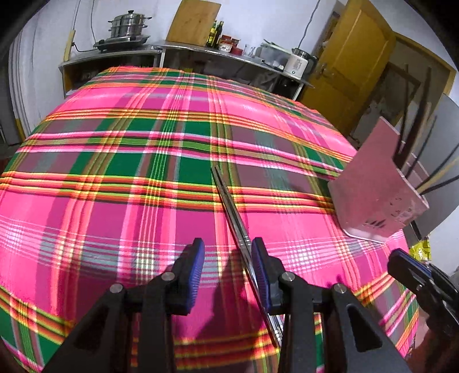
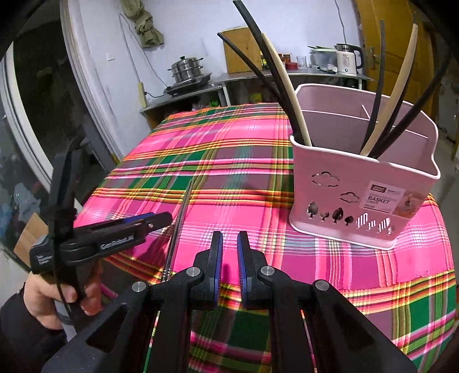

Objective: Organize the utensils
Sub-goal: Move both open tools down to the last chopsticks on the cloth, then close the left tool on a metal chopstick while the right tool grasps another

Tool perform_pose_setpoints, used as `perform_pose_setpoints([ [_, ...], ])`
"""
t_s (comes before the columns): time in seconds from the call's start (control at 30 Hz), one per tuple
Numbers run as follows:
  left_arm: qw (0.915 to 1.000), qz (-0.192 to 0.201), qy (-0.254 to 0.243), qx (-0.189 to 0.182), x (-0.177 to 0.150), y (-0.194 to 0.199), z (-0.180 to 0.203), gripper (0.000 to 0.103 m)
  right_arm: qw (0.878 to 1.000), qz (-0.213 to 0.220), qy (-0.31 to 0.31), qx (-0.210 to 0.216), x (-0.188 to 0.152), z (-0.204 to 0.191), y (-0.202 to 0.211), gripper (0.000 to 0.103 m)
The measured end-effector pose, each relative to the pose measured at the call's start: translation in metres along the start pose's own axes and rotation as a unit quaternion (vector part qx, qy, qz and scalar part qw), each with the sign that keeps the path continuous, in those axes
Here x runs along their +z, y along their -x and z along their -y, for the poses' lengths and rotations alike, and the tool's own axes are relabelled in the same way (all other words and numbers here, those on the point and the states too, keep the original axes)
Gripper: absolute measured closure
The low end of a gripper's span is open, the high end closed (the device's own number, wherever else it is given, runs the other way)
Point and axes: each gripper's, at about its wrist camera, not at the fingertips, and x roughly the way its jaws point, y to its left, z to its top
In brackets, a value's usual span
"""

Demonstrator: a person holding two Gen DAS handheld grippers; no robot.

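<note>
A pair of metal chopsticks (image 1: 226, 200) lies on the pink plaid tablecloth (image 1: 129, 160), pointing away from me. My left gripper (image 1: 228, 249) hangs low over them and is open. The chopsticks run between its jaws, close along the right blue pad (image 1: 259, 266). In the right wrist view the same chopsticks (image 2: 180, 218) lie beside the left gripper (image 2: 165, 218). My right gripper (image 2: 230, 238) has a narrow gap between its pads and nothing in it. The pink utensil basket (image 2: 358, 200) stands ahead and to the right of it, holding several black and beige sticks (image 2: 287, 86). In the left wrist view that basket (image 1: 373, 183) is at the right.
A person's hand (image 2: 43, 295) holds the left gripper near the table's left edge. Behind the table a steel counter (image 1: 200, 48) carries a steamer pot (image 1: 127, 25), bottles and a white kettle (image 2: 347, 58). A yellow door (image 1: 352, 57) is at the back right.
</note>
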Motion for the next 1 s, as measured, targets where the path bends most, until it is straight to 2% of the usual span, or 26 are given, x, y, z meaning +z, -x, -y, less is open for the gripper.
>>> perform_pose_setpoints([
  [0.47, 0.9974, 0.023, -0.029, 0.061, -0.004, -0.007, 0.010, 0.065, 1.000, -0.011, 0.005, 0.005, 0.000, -0.005, -0.011, 0.093],
  [0.53, 0.9968, 0.022, -0.035, 0.069, -0.005, -0.006, 0.008, 0.073, 1.000, -0.010, 0.007, 0.004, 0.000, -0.005, -0.009, 0.093],
  [0.63, 0.9963, 0.022, -0.034, 0.075, -0.006, -0.002, 0.002, 0.080, 1.000, -0.009, 0.004, 0.004, 0.001, -0.004, -0.009, 0.093],
  [0.83, 0.9970, 0.021, 0.001, 0.074, -0.011, 0.011, -0.029, 0.088, 1.000, -0.016, 0.019, 0.016, 0.005, -0.017, -0.019, 0.093],
  [1.0, 0.9977, 0.017, 0.024, 0.061, -0.013, 0.019, -0.052, 0.091, 0.998, -0.035, 0.039, 0.037, 0.014, -0.034, -0.046, 0.093],
])
